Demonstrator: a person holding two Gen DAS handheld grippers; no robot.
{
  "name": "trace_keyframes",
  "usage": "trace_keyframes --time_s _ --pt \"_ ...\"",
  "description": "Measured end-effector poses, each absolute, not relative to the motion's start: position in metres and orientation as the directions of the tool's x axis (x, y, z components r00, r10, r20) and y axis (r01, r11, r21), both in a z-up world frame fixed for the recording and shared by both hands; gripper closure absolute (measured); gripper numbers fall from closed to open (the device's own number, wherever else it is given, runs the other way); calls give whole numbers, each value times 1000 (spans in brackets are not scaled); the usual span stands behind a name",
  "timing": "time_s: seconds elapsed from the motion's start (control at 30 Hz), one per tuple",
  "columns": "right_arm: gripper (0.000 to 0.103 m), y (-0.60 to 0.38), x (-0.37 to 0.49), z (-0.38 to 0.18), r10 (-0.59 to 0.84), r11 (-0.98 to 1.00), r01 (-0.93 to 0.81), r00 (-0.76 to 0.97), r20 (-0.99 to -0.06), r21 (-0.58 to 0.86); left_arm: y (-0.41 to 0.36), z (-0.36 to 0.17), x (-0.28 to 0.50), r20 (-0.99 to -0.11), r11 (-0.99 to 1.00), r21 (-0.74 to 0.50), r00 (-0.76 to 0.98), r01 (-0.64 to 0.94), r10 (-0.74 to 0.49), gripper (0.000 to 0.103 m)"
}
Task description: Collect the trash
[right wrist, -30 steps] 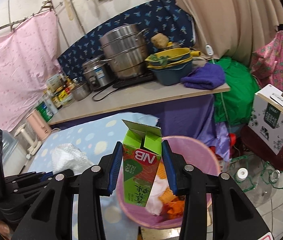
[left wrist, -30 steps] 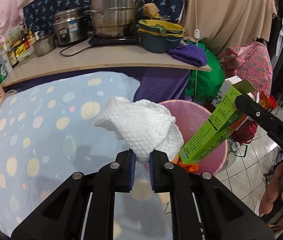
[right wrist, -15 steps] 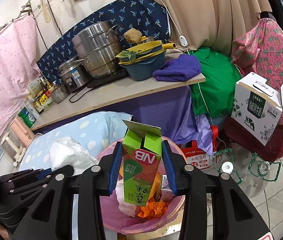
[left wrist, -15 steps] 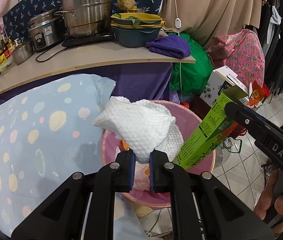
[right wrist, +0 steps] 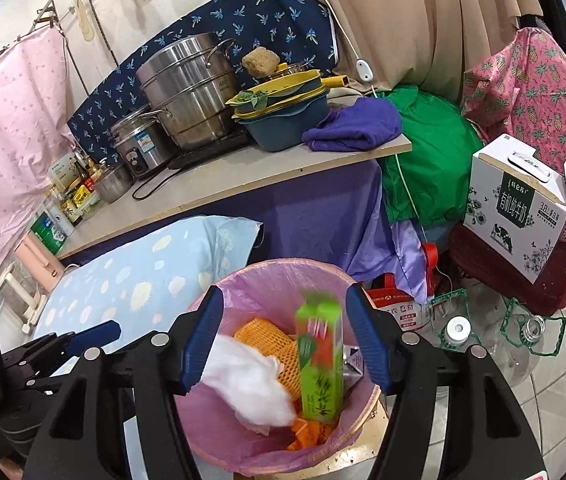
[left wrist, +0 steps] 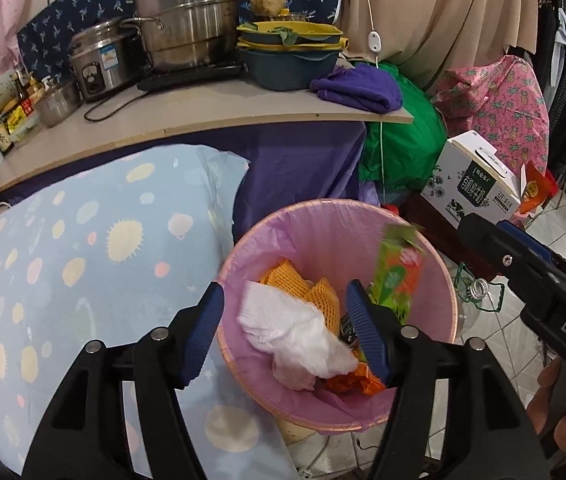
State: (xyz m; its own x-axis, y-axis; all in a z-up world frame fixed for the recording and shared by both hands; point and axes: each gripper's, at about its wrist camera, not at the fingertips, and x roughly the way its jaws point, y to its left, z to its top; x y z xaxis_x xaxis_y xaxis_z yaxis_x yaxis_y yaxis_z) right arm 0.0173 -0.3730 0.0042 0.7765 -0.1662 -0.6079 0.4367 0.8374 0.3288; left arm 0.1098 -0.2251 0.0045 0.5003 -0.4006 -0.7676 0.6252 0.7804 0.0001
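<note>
A pink-lined trash bin stands on the floor below both grippers; it also shows in the right wrist view. My left gripper is open above it, and the white crumpled tissue lies free inside the bin. My right gripper is open too, and the green carton is blurred, falling upright into the bin; it also shows in the left wrist view. Orange foam netting lies in the bin.
A table with a blue spotted cloth is left of the bin. Behind is a counter with steel pots, bowls and a purple cloth. A white milk box and empty bottles sit on the floor to the right.
Both grippers have opened over the bin. The tissue has dropped from the left gripper into the bin, and the green carton has left the right gripper and is falling in.
</note>
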Motion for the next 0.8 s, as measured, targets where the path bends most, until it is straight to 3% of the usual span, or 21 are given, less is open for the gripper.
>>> trace_keyframes --time_s 0.8 --pt "41 -360 14 7 -144 853 410 778 -611 322 -217 5 101 -763 788 1 510 615 -397 43"
